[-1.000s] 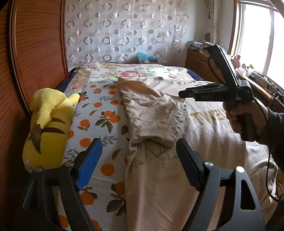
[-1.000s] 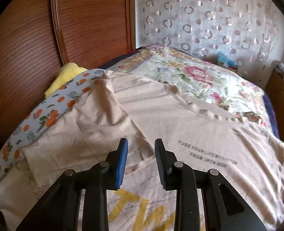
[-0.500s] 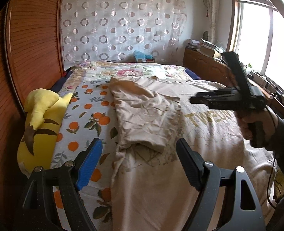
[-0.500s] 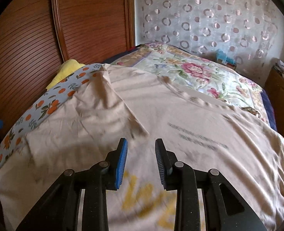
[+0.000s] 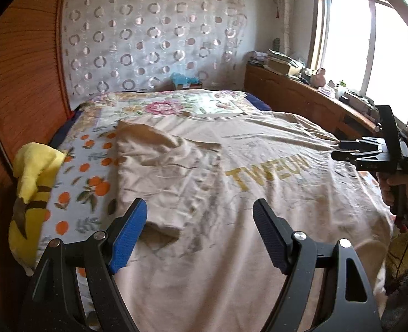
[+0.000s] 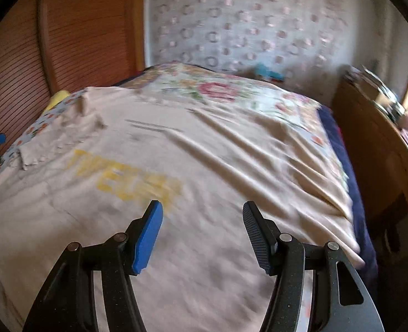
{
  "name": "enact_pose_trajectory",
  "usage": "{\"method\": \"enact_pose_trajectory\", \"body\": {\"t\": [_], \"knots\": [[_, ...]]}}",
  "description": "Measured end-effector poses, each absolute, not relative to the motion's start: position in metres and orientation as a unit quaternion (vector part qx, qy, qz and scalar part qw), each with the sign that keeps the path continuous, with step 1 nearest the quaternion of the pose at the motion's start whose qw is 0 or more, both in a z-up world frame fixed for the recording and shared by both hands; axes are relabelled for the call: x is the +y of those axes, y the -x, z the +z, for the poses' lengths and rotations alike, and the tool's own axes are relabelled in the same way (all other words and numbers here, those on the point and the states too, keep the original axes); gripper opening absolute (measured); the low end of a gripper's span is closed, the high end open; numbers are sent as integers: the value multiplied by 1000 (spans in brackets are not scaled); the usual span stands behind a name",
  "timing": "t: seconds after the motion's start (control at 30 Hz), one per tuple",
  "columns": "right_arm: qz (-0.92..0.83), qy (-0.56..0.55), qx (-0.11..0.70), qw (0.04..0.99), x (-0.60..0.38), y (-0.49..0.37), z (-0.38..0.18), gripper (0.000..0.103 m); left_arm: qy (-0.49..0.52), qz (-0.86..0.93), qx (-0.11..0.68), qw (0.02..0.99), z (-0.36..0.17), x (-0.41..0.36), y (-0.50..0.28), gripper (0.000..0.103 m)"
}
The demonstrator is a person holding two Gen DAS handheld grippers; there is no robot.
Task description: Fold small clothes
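Wardrobe: a reddish-brown ribbed wooden door (image 5: 23, 77) fills the far left of both views, alongside the bed.
Toy: a yellow plush toy with brown stripes (image 5: 32, 193) lies at the bed's left edge, against the wooden door.
Bedding: a pale sheet printed with oranges and green leaves (image 5: 87, 182) shows between the toy and the garment; a cream quilt with pink flowers (image 5: 165, 108) covers the far end of the bed.
Left gripper: the black two-finger left gripper with blue ribbed pads (image 5: 199, 221) hangs above the near part of the garment, jaws standing wide apart with nothing between them and no cloth touched.
Garment: a large beige cotton T-shirt with yellow block lettering (image 5: 259, 166) is spread flat over most of the bed, small dark text lines above the lettering.
Folded part: the beige left sleeve and side panel (image 5: 162, 171) is turned inward over the shirt body, lying rumpled just beyond the left gripper's blue pad.
Right side of garment: long creases run toward the bed's right edge, where the cloth (image 6: 300, 166) still lies unfolded; this view is blurred.
Right gripper: the black right gripper with blue pads (image 6: 202, 227) is above the shirt's middle, jaws opening, nothing between them.
Person: a hand (image 5: 392, 191) grips the right gripper's handle at the far right of the left view.
Sideboard: a brown wooden cabinet (image 5: 287, 96) cluttered with small items runs under the bright window (image 5: 370, 41).
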State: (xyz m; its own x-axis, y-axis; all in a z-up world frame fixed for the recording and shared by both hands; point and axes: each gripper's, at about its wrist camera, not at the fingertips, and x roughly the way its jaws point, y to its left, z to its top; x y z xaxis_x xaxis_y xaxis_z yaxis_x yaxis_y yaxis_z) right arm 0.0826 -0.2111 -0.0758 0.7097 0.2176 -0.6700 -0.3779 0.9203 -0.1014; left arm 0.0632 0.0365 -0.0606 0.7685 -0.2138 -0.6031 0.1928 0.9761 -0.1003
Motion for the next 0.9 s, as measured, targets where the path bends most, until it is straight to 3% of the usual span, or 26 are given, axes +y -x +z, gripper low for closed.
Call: {"method": "enact_pose_trajectory", "body": {"t": [0.4, 0.77, 0.9], "knots": [[49, 41, 368, 927, -345, -53, -77, 62, -6, -140, 334, 932, -64, -8, -79, 79], [51, -28, 389, 919, -367, -69, -72, 62, -24, -149, 408, 900, -93, -26, -124, 79], [65, -30, 395, 916, -366, -85, -69, 52, -39, -143, 423, 894, -101, -32, -130, 79]]}}
